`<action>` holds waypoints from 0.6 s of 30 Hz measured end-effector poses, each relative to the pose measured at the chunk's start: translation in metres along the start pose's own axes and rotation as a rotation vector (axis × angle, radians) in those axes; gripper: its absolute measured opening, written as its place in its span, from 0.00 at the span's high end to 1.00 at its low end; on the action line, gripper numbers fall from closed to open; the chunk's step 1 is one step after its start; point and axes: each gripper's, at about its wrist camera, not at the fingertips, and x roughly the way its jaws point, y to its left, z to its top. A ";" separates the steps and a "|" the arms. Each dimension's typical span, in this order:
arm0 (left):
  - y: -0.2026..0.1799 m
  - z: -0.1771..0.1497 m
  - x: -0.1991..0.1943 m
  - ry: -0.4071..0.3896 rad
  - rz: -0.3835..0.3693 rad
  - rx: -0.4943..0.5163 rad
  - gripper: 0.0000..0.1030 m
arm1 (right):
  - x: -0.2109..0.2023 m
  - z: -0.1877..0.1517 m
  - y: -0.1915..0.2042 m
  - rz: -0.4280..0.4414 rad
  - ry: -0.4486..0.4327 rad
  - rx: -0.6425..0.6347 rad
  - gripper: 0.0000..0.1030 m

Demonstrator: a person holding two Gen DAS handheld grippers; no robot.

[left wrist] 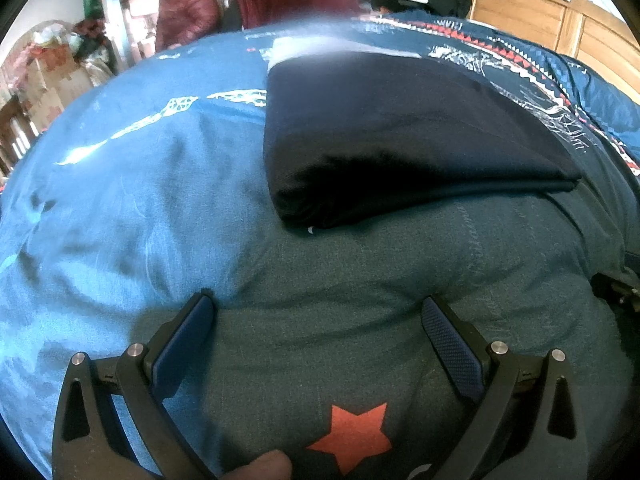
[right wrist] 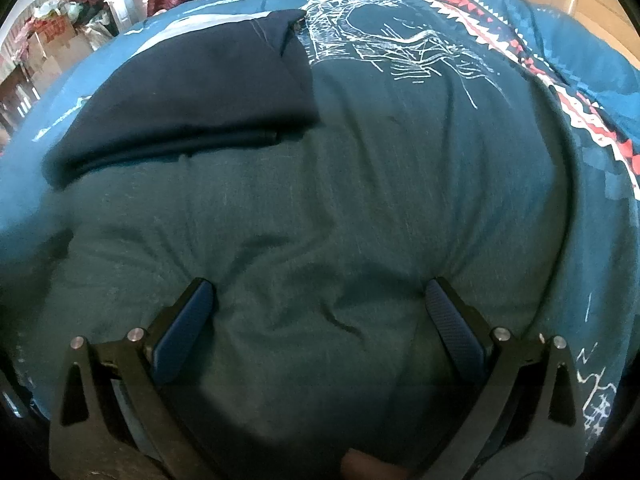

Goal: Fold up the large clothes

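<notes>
Only left view: red star [left wrist: 352, 436]

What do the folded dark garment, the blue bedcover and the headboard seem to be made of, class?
Folded dark garment: smooth woven or knit fabric, slight sheen, probably synthetic or cotton blend.
Blue bedcover: matte printed cloth, likely cotton; soft wrinkles, white pattern.
Headboard: light wood with visible grain, seemingly varnished.
</notes>
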 end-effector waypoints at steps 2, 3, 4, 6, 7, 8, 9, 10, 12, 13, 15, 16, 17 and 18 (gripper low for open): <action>0.000 0.005 -0.003 0.039 0.002 -0.001 0.00 | -0.003 0.003 0.003 -0.016 0.004 -0.014 0.00; 0.002 0.007 -0.008 0.046 0.004 -0.012 0.00 | -0.009 0.004 0.007 -0.039 -0.003 -0.033 0.00; 0.003 0.011 -0.019 0.045 0.018 -0.035 0.00 | -0.018 0.006 0.011 -0.073 -0.020 -0.052 0.00; 0.003 0.017 -0.041 0.027 0.045 -0.051 0.00 | -0.041 0.010 0.018 -0.093 -0.054 -0.069 0.00; 0.002 0.023 -0.063 -0.003 0.057 -0.052 0.00 | -0.053 0.013 0.021 -0.091 -0.072 -0.069 0.00; 0.000 0.028 -0.080 -0.032 0.060 -0.047 0.00 | -0.071 0.016 0.026 -0.093 -0.098 -0.066 0.00; -0.003 0.032 -0.099 -0.072 0.059 -0.037 0.00 | -0.092 0.021 0.032 -0.092 -0.131 -0.060 0.00; -0.009 0.038 -0.129 -0.133 0.066 -0.016 0.00 | -0.109 0.025 0.035 -0.090 -0.156 -0.053 0.00; -0.018 0.046 -0.165 -0.193 0.080 0.010 0.00 | -0.152 0.034 0.046 -0.083 -0.214 -0.028 0.00; -0.023 0.050 -0.187 -0.229 0.091 0.028 0.00 | -0.168 0.037 0.049 -0.076 -0.238 -0.018 0.00; -0.029 0.052 -0.214 -0.272 0.103 0.038 0.00 | -0.211 0.044 0.059 -0.068 -0.306 0.004 0.00; -0.031 0.054 -0.228 -0.287 0.100 0.036 0.00 | -0.222 0.047 0.061 -0.067 -0.330 0.006 0.00; -0.033 0.055 -0.240 -0.296 0.100 0.032 0.00 | -0.245 0.047 0.067 -0.077 -0.377 0.004 0.00; -0.034 0.058 -0.251 -0.309 0.106 0.033 0.00 | -0.255 0.052 0.067 -0.086 -0.404 0.000 0.00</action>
